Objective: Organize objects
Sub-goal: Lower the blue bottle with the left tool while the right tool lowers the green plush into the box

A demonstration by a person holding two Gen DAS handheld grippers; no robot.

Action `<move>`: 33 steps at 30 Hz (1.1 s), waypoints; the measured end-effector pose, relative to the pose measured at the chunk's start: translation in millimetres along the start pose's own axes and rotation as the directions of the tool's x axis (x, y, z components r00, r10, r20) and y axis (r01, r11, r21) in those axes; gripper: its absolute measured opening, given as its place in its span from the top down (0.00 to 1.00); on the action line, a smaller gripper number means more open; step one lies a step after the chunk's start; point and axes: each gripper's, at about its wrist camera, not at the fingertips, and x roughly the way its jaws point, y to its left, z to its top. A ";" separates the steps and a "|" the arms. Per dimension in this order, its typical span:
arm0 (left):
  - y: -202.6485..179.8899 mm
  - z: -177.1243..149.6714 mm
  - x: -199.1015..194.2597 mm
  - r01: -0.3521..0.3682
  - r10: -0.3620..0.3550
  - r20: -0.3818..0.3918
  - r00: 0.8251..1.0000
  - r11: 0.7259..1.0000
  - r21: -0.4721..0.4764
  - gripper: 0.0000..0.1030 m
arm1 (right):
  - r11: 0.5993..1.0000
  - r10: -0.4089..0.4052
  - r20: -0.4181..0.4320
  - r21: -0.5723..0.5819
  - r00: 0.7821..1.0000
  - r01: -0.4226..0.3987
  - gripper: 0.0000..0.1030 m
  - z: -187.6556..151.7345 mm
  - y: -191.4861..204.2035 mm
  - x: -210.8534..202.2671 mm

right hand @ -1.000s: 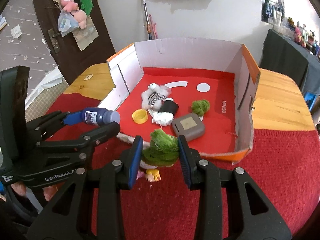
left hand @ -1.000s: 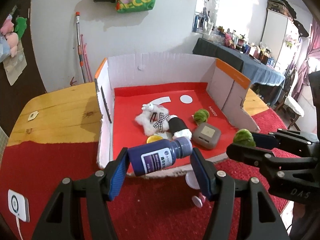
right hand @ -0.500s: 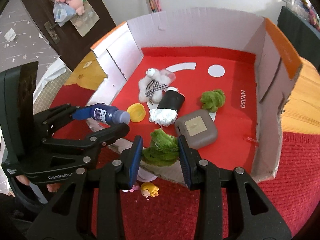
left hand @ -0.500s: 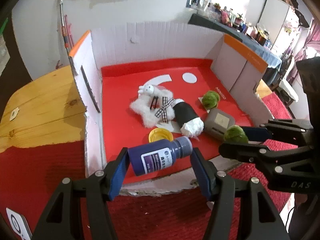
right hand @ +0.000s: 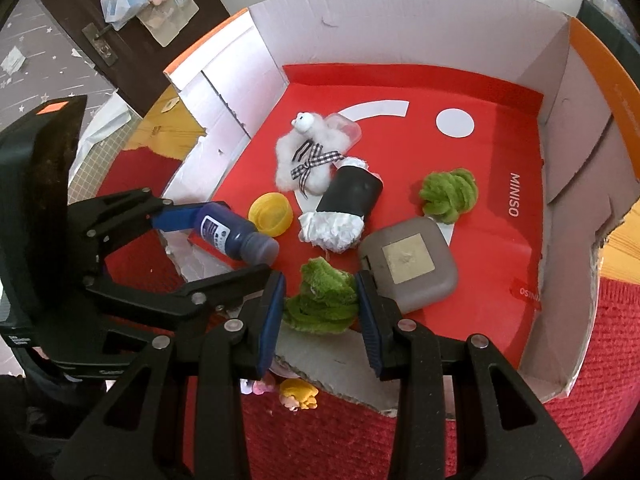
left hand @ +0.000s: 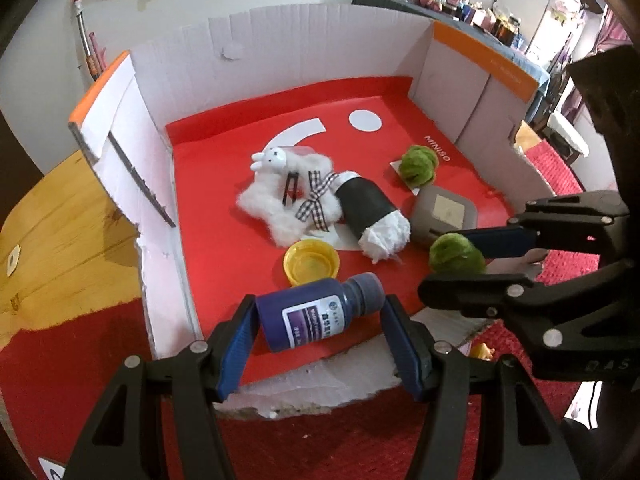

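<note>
A: Well, nearest us, what do the left tongs [left hand: 320,330] have?

B: They are closed on a dark blue bottle [left hand: 316,312], lying crosswise between the blue pads, base against one pad and cap toward the other. It hangs over the near edge of the cardboard box [left hand: 304,28], above the red floor.

A: And the right tongs [right hand: 320,304]?

B: Narrowly set, pinching a green fuzzy ball [right hand: 324,298] between their pads, also over the box's torn near wall. Below them on the red cloth lies a small yellow toy [right hand: 298,394].

A: Inside the box, going back?

B: First a yellow cap [left hand: 312,266], open side up, just past the bottle. Beside it a black roll with white stuffing [left hand: 372,216], and to the right a grey square case [left hand: 444,214]. The roll touches a white fluffy toy with a checked bow [left hand: 288,190]. Farther right sits a second green ball [left hand: 418,162], near the MINISO lettering. The box stands on a wooden bench [left hand: 52,236].
</note>
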 end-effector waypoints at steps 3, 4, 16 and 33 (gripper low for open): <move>-0.7 2.5 3.0 -0.012 0.013 -0.013 1.000 1.000 0.023 0.38 | 1.000 0.007 -0.015 0.002 1.000 -0.007 0.67 3.9 -0.7 -2.2; -1.0 3.1 4.0 -0.016 0.017 -0.019 1.000 0.999 0.031 0.38 | 1.000 0.013 -0.019 0.006 1.000 -0.013 0.67 6.0 -2.3 -3.6; -2.2 5.8 6.6 -0.028 0.031 -0.041 0.999 0.997 0.071 0.38 | 0.997 0.073 -0.060 0.022 0.996 -0.071 0.67 8.0 -14.1 -7.6; -11.8 12.2 13.1 -0.004 0.004 -0.009 1.000 0.999 0.050 0.38 | 0.990 -0.135 0.092 0.055 0.987 0.130 0.67 3.3 -29.4 -7.8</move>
